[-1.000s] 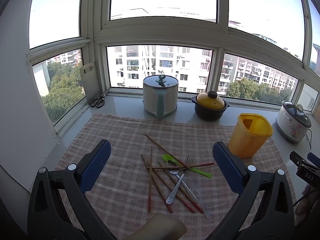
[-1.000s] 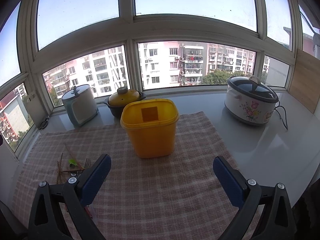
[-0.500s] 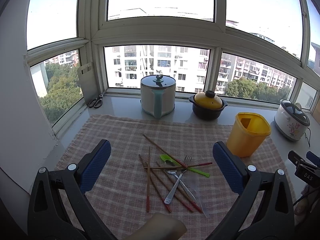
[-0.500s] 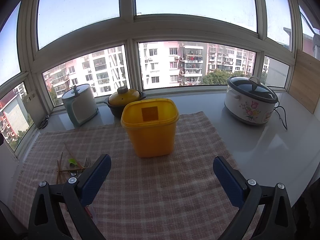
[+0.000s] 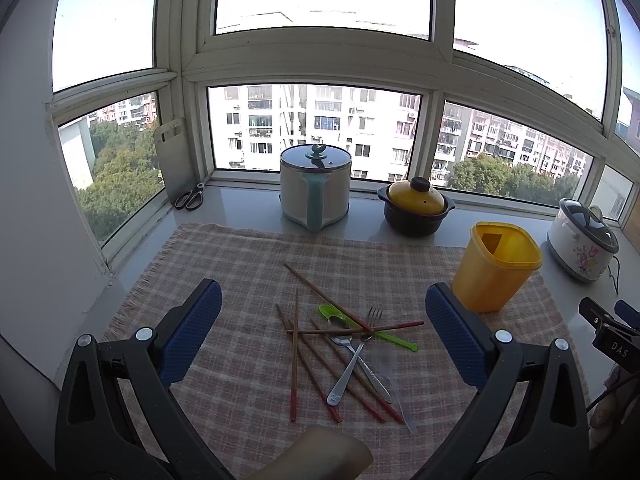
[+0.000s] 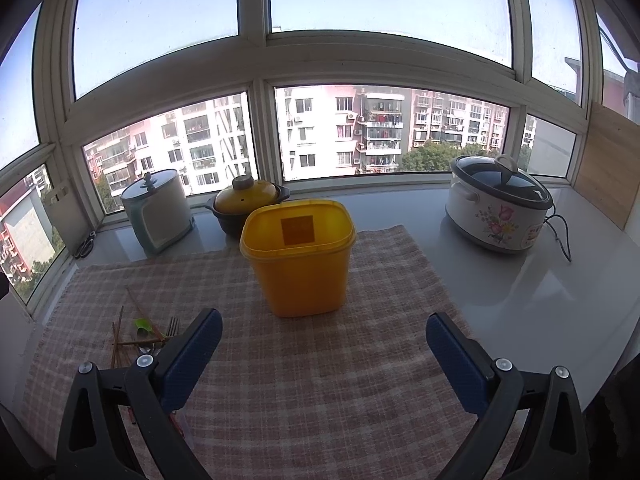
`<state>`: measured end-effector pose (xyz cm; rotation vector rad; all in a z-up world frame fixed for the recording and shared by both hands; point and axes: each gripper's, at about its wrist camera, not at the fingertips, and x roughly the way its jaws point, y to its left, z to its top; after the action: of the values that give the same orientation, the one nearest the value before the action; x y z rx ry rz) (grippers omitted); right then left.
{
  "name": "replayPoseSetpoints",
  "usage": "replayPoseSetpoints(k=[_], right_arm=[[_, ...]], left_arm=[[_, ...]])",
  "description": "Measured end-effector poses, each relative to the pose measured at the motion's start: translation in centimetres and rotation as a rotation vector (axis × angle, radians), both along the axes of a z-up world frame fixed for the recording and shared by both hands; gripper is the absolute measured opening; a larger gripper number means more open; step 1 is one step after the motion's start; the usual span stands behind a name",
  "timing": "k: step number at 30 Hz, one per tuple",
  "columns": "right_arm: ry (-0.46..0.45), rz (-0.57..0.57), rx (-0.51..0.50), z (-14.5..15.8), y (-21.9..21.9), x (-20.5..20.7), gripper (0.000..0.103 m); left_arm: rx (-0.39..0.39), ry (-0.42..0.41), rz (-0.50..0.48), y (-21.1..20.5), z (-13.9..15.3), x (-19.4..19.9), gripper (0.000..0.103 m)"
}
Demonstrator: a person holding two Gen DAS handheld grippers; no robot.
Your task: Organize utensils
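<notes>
Left wrist view: wooden chopsticks point(image 5: 316, 360), a steel fork point(image 5: 357, 354) and green plastic spoon point(image 5: 360, 326) lie crossed on the checked woven cloth point(image 5: 240, 264); the left hand-held gripper point(image 5: 323, 332) hangs above them, spread wide and empty. Right wrist view: the rounded yellow plastic container point(image 6: 299, 258) stands upright on the cloth; the right hand-held gripper point(image 6: 323, 346) faces it, wide and empty.

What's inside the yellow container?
Nothing visible. The yellow container wears a lid with one square slot showing only yellow plastic; the rest inside is covered. The utensils all lie on the cloth.
</notes>
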<state>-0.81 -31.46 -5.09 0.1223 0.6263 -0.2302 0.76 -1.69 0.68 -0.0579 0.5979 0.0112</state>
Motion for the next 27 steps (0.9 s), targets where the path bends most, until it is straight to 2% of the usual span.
replayPoseSetpoints(k=[27], right_arm=[[0.022, 0.007, -0.029, -0.3, 0.7, 1.2, 0.103]], left_arm=[[-0.001, 0.041, 0.002, 1.4, -1.8, 1.0, 0.103]])
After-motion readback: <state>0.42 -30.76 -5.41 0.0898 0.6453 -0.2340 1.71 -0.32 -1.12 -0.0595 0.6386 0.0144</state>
